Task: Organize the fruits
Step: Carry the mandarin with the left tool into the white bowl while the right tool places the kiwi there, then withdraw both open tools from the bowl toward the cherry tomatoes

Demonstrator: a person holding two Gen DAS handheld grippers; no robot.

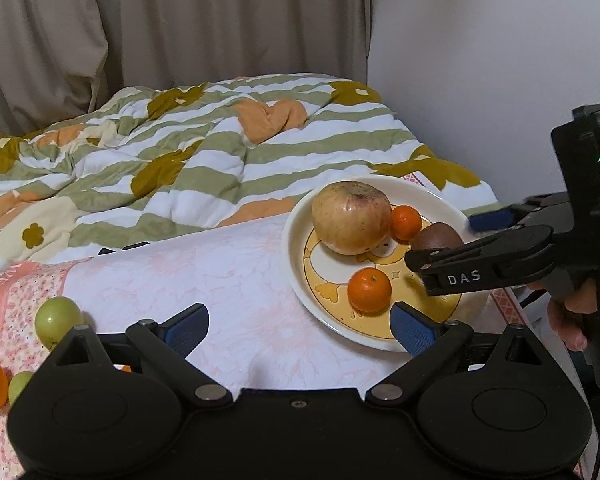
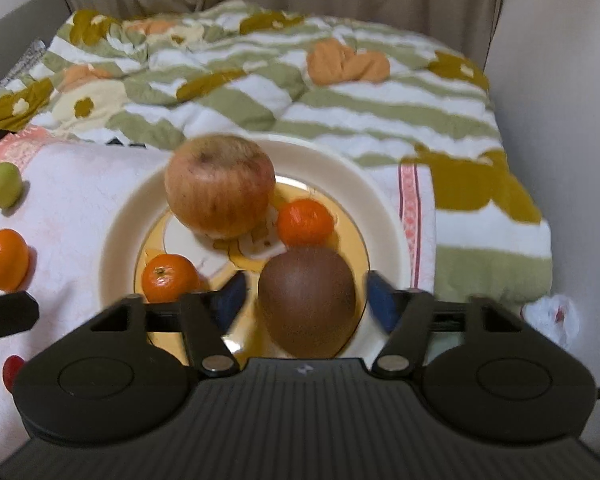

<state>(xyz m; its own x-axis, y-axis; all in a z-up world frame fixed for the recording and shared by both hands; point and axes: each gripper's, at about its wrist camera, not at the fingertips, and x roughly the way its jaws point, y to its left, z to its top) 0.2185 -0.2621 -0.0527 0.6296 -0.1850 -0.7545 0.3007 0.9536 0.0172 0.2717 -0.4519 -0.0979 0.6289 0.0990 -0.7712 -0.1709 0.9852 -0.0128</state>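
You can read only one txt: white caps "DAS" on the near black finger of the right gripper, seen from your left wrist cam. Nothing else is legible.

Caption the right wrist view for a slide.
Open right gripper straddles a kiwi on the plate beside an apple.

A cream plate with a yellow centre is sitting on the pink cloth, holding a big apple, two mandarins and a brown kiwi at its near edge. A green fruit and another mandarin are lying on the cloth, well left of the plate.
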